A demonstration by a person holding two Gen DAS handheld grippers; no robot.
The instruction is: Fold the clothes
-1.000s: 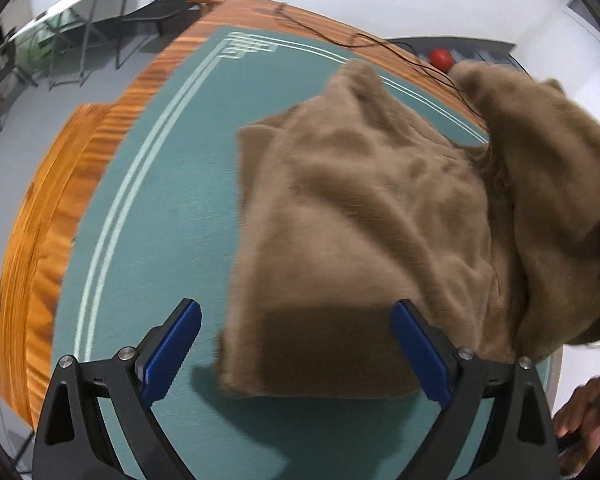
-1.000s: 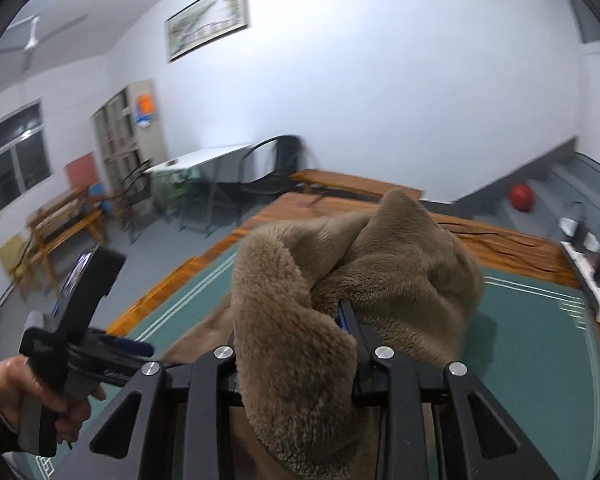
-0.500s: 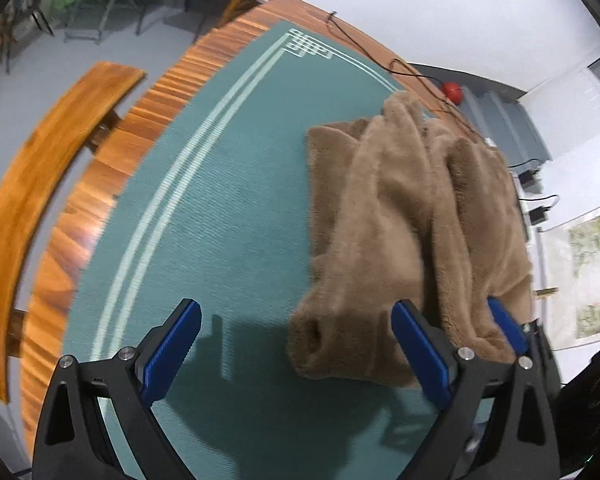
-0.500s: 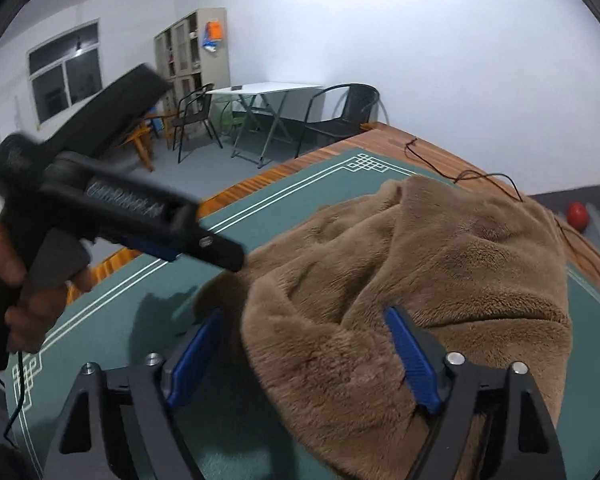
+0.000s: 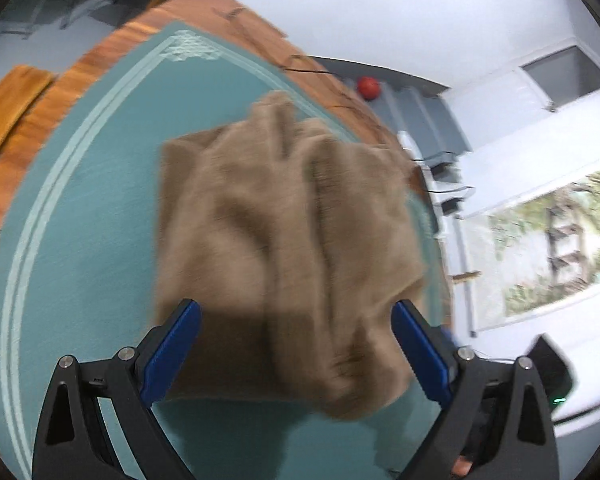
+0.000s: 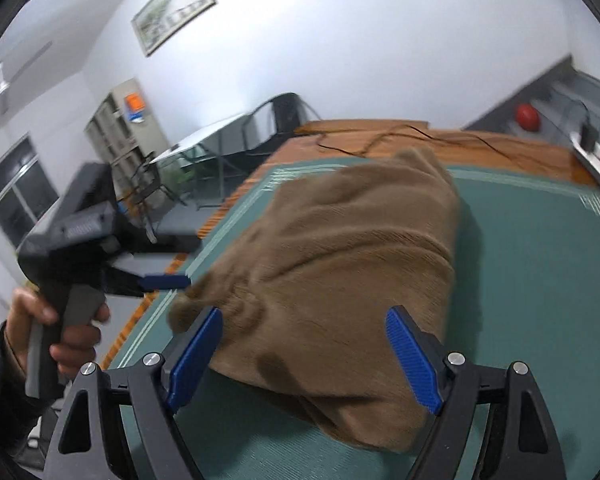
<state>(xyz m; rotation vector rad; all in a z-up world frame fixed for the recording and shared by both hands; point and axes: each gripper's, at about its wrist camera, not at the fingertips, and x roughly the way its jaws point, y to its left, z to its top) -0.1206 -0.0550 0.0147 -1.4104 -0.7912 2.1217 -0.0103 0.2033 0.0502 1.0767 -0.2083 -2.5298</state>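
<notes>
**Brown fleece garment bundled on a green table mat**

A fuzzy brown garment (image 5: pixel 284 248) lies in a loose, rumpled bundle on a green mat (image 5: pixel 80 220) with pale border lines, which covers a wooden table (image 6: pixel 500 148). The left gripper (image 5: pixel 296 352) hangs just over the bundle's near edge, its blue pads spread wide and pressing on nothing. The right gripper (image 6: pixel 304 356) hovers over the bundle from the other side, likewise released, with the fleece showing between its parted pads. A hand (image 6: pixel 56 336) in a dark sleeve grasps the left gripper's handle. A black cable (image 6: pixel 400 136) trails across the wood behind, and a red ball (image 6: pixel 528 117) sits beyond the table.
</notes>
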